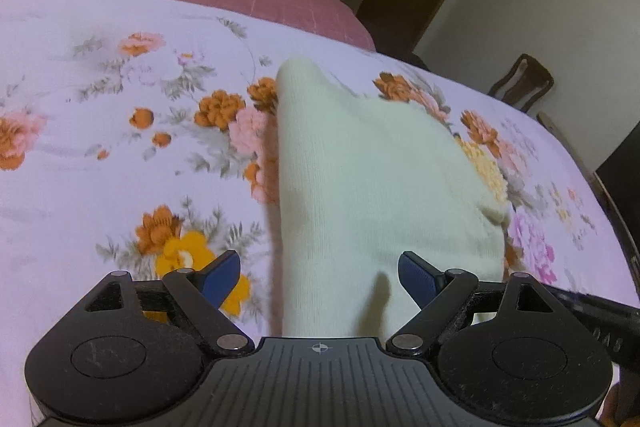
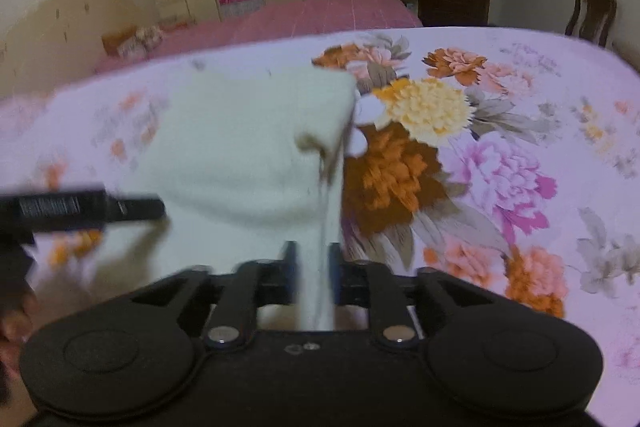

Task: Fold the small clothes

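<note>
Left wrist view: the left tongs [image 1: 320,281] gape wide over the cream knit garment [image 1: 360,167] lying on the floral bedspread [image 1: 100,147]. Right wrist view: the right tongs [image 2: 312,275] pinch a fold of that garment [image 2: 240,147], lifting it.
</note>
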Available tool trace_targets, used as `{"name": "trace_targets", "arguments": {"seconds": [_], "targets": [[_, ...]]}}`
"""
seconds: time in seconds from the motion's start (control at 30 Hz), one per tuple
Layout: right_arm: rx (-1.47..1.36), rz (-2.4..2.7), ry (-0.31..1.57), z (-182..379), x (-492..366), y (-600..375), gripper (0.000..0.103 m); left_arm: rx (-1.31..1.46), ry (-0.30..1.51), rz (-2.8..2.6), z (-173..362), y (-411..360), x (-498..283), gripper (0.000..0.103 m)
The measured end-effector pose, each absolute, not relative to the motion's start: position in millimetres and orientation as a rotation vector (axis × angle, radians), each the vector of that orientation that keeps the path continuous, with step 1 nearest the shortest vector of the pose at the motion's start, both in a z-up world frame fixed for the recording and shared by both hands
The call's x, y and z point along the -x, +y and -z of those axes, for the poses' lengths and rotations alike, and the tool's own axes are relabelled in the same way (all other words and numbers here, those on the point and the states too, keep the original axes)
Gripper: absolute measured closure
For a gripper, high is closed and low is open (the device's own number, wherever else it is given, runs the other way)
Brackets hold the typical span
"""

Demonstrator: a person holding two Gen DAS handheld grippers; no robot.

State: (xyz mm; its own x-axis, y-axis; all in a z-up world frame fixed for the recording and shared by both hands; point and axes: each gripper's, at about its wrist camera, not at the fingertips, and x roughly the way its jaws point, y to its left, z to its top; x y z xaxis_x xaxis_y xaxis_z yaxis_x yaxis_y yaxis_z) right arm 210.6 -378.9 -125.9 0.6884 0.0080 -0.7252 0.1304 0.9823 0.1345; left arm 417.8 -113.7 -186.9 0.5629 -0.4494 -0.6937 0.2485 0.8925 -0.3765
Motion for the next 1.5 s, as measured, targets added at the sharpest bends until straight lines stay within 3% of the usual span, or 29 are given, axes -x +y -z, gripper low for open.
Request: {"name": "trace_targets", "arguments": {"seconds": [0.13, 0.27, 0.33, 0.43, 0.5, 0.57, 0.63, 0.67, 0.8, 0.87, 0.9, 0.97, 1.07, 1.1, 1.17, 1.5], "targets": [[-0.254, 0.067, 0.78, 121, -234, -387, 0.072, 0.269, 0.871, 0.411, 182, -114, -434, 0.017], [-0.314, 0.079, 0.741, 119, -256, -398, 0.043, 0.295, 0.867, 0.41, 181, -118, -454, 0.017], [-0.357, 0.083, 0.741, 123, -270, -404, 0.042, 0.305, 0.87, 0.413, 183, -122, -463, 0.017], [-0.426, 0.081, 0.78, 135, -293, -413, 0.048, 0.329, 0.887, 0.408, 192, -126, -478, 0.017], [-0.469, 0.074, 0.796, 145, -308, -418, 0.059, 0.343, 0.894, 0.403, 199, -126, -487, 0.017], [-0.459, 0.072, 0.788, 150, -319, -417, 0.062, 0.364, 0.885, 0.389, 204, -124, -491, 0.018], [-0.416, 0.049, 0.767, 151, -328, -413, 0.073, 0.381, 0.868, 0.38, 208, -122, -493, 0.018], [-0.371, 0.025, 0.758, 149, -330, -408, 0.084, 0.376, 0.858, 0.382, 210, -123, -492, 0.021], [-0.191, 0.007, 0.753, 155, -337, -397, 0.084, 0.349, 0.849, 0.379, 212, -128, -492, 0.021], [-0.212, 0.044, 0.74, 158, -335, -407, 0.081, 0.346, 0.866, 0.371, 208, -130, -491, 0.02], [-0.21, 0.061, 0.737, 156, -333, -408, 0.074, 0.334, 0.872, 0.379, 205, -131, -490, 0.02], [-0.246, 0.057, 0.742, 150, -326, -410, 0.07, 0.319, 0.879, 0.392, 202, -131, -486, 0.01], [-0.323, 0.034, 0.745, 141, -309, -415, 0.065, 0.311, 0.882, 0.391, 200, -129, -477, 0.008], [-0.334, 0.033, 0.748, 140, -305, -416, 0.05, 0.311, 0.887, 0.397, 200, -129, -474, 0.008], [-0.369, 0.035, 0.751, 141, -296, -418, 0.032, 0.309, 0.893, 0.405, 201, -128, -469, 0.008], [-0.428, 0.075, 0.813, 162, -281, -419, 0.037, 0.27, 0.909, 0.444, 206, -137, -449, 0.008]]}}
